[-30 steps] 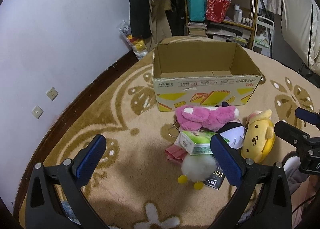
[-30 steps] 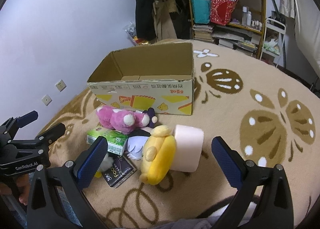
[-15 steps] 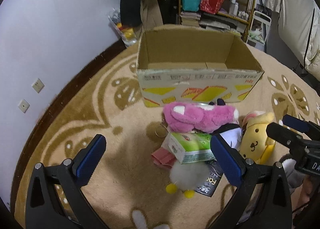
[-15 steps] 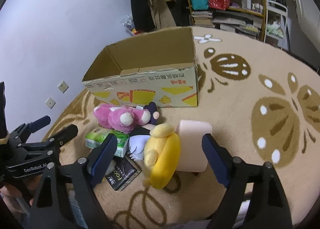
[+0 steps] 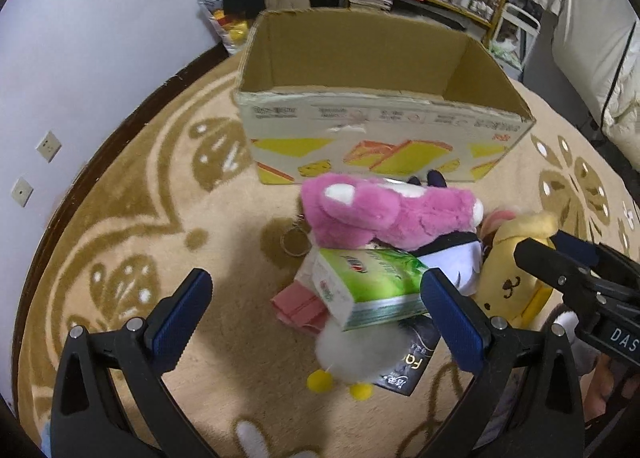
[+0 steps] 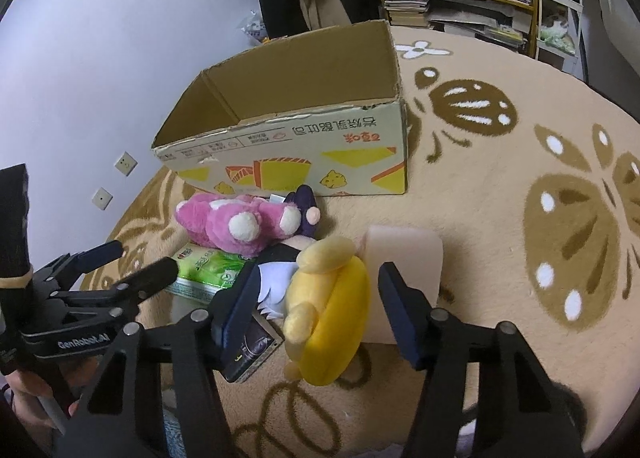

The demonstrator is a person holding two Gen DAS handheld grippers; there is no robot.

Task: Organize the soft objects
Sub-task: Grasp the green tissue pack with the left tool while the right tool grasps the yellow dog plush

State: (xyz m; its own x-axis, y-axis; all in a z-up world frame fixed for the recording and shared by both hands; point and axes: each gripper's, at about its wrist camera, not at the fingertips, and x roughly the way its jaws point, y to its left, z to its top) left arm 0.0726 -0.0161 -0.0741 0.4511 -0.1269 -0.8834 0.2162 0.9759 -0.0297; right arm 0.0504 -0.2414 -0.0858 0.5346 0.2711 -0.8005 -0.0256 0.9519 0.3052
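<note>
pink roll (image 6: 404, 258) only in right view, beside right tool (image 6: 310, 302) half-narrowed around yellow plush (image 6: 332, 322), pads apart.

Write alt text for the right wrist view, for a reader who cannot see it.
The right gripper, its jaws just closing, straddles a yellow plush dog lying on a beige patterned rug, without clearly pressing it. Behind lie a pink plush, a green tissue pack and an open cardboard box; the left gripper reaches in from the left.
</note>
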